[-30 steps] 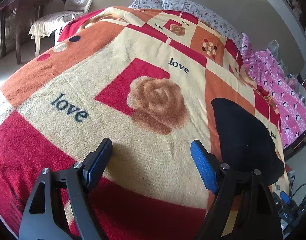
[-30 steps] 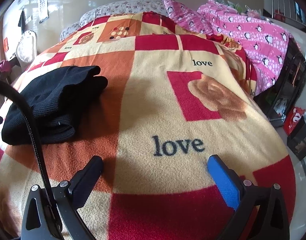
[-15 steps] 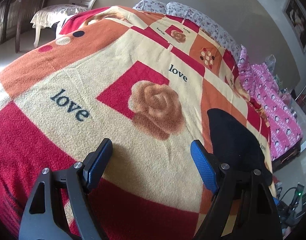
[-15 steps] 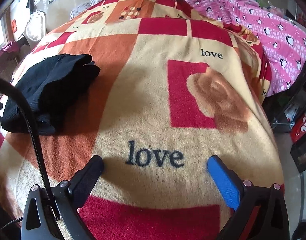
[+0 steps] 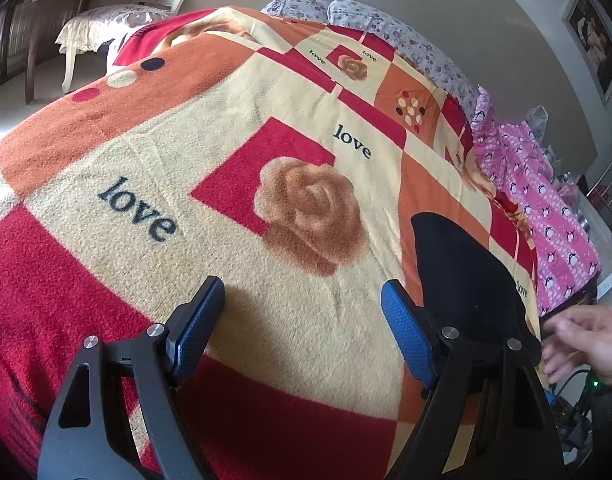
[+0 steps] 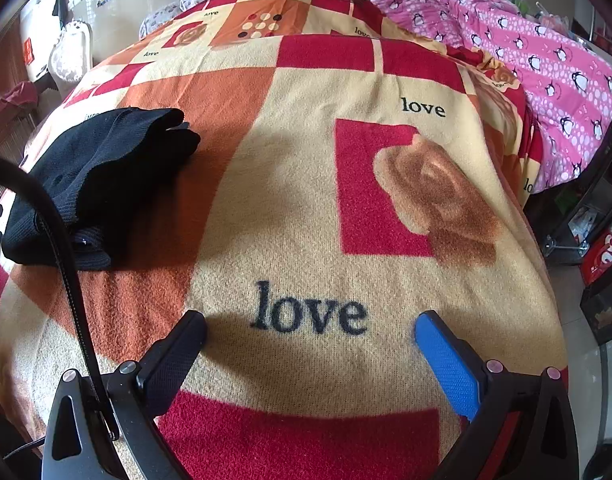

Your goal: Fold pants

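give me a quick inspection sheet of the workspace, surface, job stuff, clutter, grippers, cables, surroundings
surface: red, orange and cream fleece blanket printed with roses and "love", spread over a bed
job's things: black knit pants lying folded in a compact bundle on the blanket, touched by neither gripper
clutter: pink penguin-print quilt bunched along the bed's far side
grippers: left gripper jaws wide apart, empty; right gripper jaws wide apart, empty; a bare hand shows at the left view's right edge
cables: black cable running up from the right gripper across the view of the pants
surroundings: white chair with lace cover; framed pictures on the wall; floral pillows at the head
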`<state>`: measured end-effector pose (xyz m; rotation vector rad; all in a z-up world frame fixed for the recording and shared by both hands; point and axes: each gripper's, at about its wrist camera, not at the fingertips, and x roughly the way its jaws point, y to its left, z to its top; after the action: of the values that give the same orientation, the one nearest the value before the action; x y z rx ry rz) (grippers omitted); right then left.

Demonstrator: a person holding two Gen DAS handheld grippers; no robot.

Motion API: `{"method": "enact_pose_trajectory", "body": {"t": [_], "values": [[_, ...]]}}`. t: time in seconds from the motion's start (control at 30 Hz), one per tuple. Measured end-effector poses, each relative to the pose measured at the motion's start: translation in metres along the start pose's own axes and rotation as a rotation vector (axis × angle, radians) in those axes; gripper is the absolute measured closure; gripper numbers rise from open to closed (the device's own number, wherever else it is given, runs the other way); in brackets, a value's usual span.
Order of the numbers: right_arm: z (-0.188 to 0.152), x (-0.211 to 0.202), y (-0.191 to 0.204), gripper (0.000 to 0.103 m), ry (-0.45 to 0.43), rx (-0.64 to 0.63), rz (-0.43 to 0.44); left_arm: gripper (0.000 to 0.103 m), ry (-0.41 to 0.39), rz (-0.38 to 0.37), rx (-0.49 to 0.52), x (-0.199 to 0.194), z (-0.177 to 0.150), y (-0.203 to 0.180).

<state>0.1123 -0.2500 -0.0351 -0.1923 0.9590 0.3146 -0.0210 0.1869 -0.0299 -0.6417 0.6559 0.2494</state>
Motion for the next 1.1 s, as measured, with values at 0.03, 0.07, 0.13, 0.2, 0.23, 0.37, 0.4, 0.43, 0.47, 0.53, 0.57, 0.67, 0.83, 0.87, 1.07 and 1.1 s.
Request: {"method": "enact_pose_trajectory", "body": {"t": [0.03,0.07,0.13,0.2,0.23,0.37,0.4,0.43,0.47,0.53,0.57,0.67,0.83,0.87,1.07,1.1], "values": [[0.001,0.0,0.001,0.0,0.002,-0.001,-0.001,0.022,0.002,0.01,0.008,0.0,0.0,-0.001],[0.0,0.0,0.001,0.0,0.003,0.0,-0.001,0.022,0.005,0.032,0.027,0.001,-0.001,-0.005],[0.0,-0.001,0.001,0.0,0.002,0.0,0.001,0.022,0.011,0.079,0.063,0.004,-0.003,-0.012],[-0.001,-0.001,0.0,0.0,-0.001,0.001,0.001,0.022,0.013,0.127,0.096,0.007,-0.005,-0.019],[-0.001,-0.001,0.001,0.0,-0.001,0.0,0.0,0.022,0.012,0.14,0.103,0.008,-0.005,-0.021],[-0.001,-0.001,0.001,0.0,-0.001,0.001,0.0,0.021,0.033,0.154,0.133,0.011,-0.006,-0.024],[0.0,-0.001,0.001,0.0,0.0,0.0,-0.002,0.021,0.035,0.135,0.12,0.01,-0.005,-0.021],[-0.001,-0.001,0.0,0.0,-0.001,0.001,0.0,0.021,0.032,0.105,0.099,0.007,-0.004,-0.016],[-0.001,-0.001,0.0,0.0,0.0,0.002,0.001,0.021,0.025,0.074,0.077,0.005,-0.003,-0.012],[-0.001,-0.002,0.0,0.0,-0.001,0.003,0.001,0.021,0.0,-0.027,-0.008,-0.001,-0.001,0.004],[-0.001,-0.001,0.0,0.0,-0.001,0.002,0.001,0.021,-0.004,-0.073,-0.049,-0.002,0.0,0.012],[-0.001,-0.002,0.0,0.0,-0.001,0.002,0.001,0.021,-0.014,-0.13,-0.1,-0.004,0.001,0.02],[-0.001,-0.001,0.0,0.0,-0.001,0.002,0.0,0.021,-0.011,-0.064,-0.033,-0.003,0.001,0.004],[-0.001,-0.002,0.0,0.0,-0.002,0.002,0.0,0.021,-0.012,-0.062,-0.027,-0.003,0.0,0.003],[-0.001,-0.002,0.0,0.0,-0.003,0.002,0.0,0.021,-0.014,-0.114,-0.067,-0.004,0.0,0.012],[-0.001,-0.002,0.001,0.0,-0.004,0.002,0.0,0.021,-0.014,-0.117,-0.07,-0.005,0.0,0.013]]}}
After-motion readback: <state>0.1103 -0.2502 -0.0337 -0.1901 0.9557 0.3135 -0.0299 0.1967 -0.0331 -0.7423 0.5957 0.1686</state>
